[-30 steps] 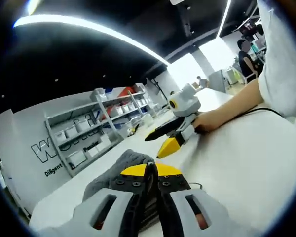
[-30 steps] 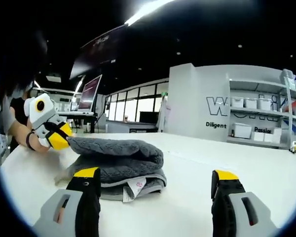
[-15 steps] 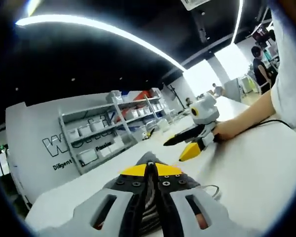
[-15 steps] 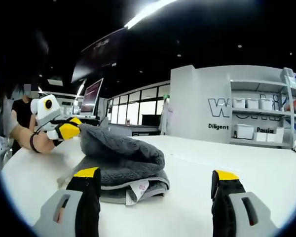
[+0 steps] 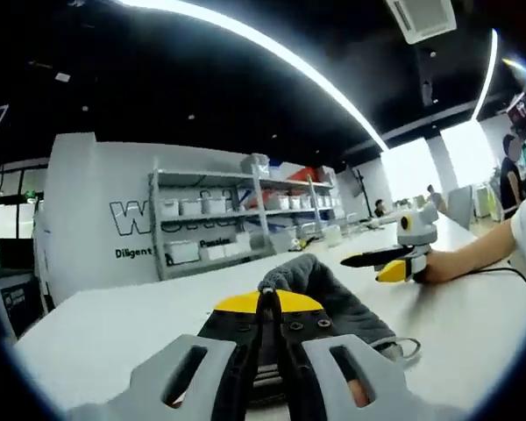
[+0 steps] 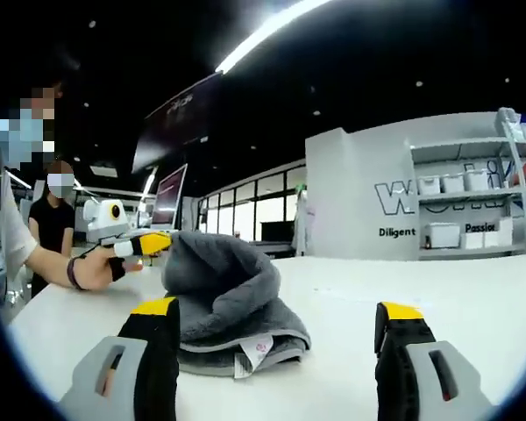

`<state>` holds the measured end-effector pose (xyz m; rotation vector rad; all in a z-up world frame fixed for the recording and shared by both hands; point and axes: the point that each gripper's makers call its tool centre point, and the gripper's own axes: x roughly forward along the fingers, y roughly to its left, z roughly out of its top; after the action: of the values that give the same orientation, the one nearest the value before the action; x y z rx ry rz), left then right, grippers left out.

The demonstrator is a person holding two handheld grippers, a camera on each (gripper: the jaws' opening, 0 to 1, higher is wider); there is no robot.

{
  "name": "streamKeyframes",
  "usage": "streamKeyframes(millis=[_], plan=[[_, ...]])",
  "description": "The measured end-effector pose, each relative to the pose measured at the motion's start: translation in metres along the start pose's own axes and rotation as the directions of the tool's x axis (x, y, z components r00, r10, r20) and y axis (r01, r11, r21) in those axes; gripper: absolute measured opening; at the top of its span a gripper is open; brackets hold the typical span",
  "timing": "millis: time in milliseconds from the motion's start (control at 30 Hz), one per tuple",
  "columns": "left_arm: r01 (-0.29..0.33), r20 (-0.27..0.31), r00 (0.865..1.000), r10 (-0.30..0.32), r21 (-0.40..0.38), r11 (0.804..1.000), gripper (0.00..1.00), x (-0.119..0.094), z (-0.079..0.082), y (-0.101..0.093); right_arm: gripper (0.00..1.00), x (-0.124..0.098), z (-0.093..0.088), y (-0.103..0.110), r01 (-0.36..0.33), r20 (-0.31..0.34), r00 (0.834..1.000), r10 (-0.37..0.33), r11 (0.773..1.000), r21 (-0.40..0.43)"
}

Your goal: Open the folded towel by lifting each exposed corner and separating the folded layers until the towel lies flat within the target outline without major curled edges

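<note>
Lifted higher, plush grey towel (image 6: 223, 298) corner, left hand-held gripper (image 6: 149, 245) clamped

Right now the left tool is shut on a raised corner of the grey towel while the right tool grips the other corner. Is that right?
Not quite. In the right gripper view, the right tool is open and holds nothing; only the left tool is shut on the towel.

Left gripper (image 6: 149, 243): held up off the table, yellow-tipped jaws closed on a raised fold of the towel (image 6: 223, 285)
Left hand (image 6: 95, 270): wrapped round its handle, dark band on the wrist
Right gripper (image 6: 276, 324): low by the table, jaws wide apart, nothing between them
Right forearm (image 5: 473, 259): resting on the table
</note>
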<state>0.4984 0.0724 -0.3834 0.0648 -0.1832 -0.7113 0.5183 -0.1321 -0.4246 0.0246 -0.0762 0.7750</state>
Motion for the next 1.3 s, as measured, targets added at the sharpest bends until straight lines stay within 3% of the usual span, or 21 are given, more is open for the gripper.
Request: streamKeyframes(millis=[100, 200, 267, 433, 533, 667, 767, 933, 1000, 1167, 1233, 1300], plan=[[-0.046, 0.007, 0.999, 0.046, -0.020, 0.999, 0.04, -0.003, 0.002, 0.015, 0.94, 0.005, -0.008, 0.005, -0.036, -0.045, 0.998, 0.035, 0.999, -0.018], [-0.122, 0.007, 0.993, 0.122, 0.005, 0.993, 0.04, -0.012, 0.004, 0.034, 0.93, 0.003, 0.006, 0.014, -0.073, 0.024, 0.997, 0.073, 0.997, -0.017], [-0.165, 0.007, 0.986, 0.165, 0.006, 0.986, 0.04, -0.018, 0.005, 0.045, 0.91, 0.003, 0.002, 0.016, -0.091, 0.007, 0.996, 0.091, 0.996, -0.008], [-0.320, -0.046, 0.945, 0.325, 0.094, 0.943, 0.04, -0.034, -0.001, 0.095, 0.90, 0.004, -0.001, 0.026, -0.122, -0.011, 0.992, 0.122, 0.992, -0.013], [-0.393, -0.108, 0.904, 0.413, 0.164, 0.905, 0.04, -0.044, -0.014, 0.124, 0.89, 0.007, -0.006, 0.037, -0.162, -0.040, 0.986, 0.161, 0.986, -0.026], [-0.434, -0.164, 0.874, 0.457, 0.156, 0.887, 0.04, -0.051, -0.028, 0.145, 0.87, 0.008, -0.008, 0.045, -0.195, -0.052, 0.980, 0.193, 0.980, -0.032], [-0.453, -0.188, 0.859, 0.476, 0.154, 0.878, 0.04, -0.056, -0.034, 0.154, 0.87, 0.007, -0.008, 0.046, -0.200, -0.052, 0.979, 0.199, 0.979, -0.030], [-0.504, -0.222, 0.808, 0.545, 0.216, 0.836, 0.04, -0.071, -0.039, 0.175, 0.86, 0.007, -0.009, 0.044, -0.198, -0.052, 0.979, 0.196, 0.980, -0.025], [-0.534, -0.247, 0.767, 0.592, 0.265, 0.803, 0.04, -0.082, -0.044, 0.185, 0.85, 0.007, -0.009, 0.045, -0.200, -0.053, 0.979, 0.199, 0.979, -0.024], [-0.531, -0.328, 0.677, 0.659, 0.403, 0.746, 0.04, -0.100, -0.061, 0.197, 0.84, 0.006, -0.010, 0.045, -0.202, -0.053, 0.978, 0.201, 0.979, -0.022], [-0.537, -0.344, 0.669, 0.659, 0.391, 0.748, 0.04, -0.102, -0.066, 0.197, 0.84, 0.006, -0.010, 0.044, -0.202, -0.054, 0.978, 0.200, 0.979, -0.023], [-0.534, -0.397, 0.644, 0.653, 0.378, 0.756, 0.04, -0.107, -0.076, 0.196, 0.84, 0.006, -0.010, 0.045, -0.203, -0.053, 0.978, 0.201, 0.979, -0.022]])
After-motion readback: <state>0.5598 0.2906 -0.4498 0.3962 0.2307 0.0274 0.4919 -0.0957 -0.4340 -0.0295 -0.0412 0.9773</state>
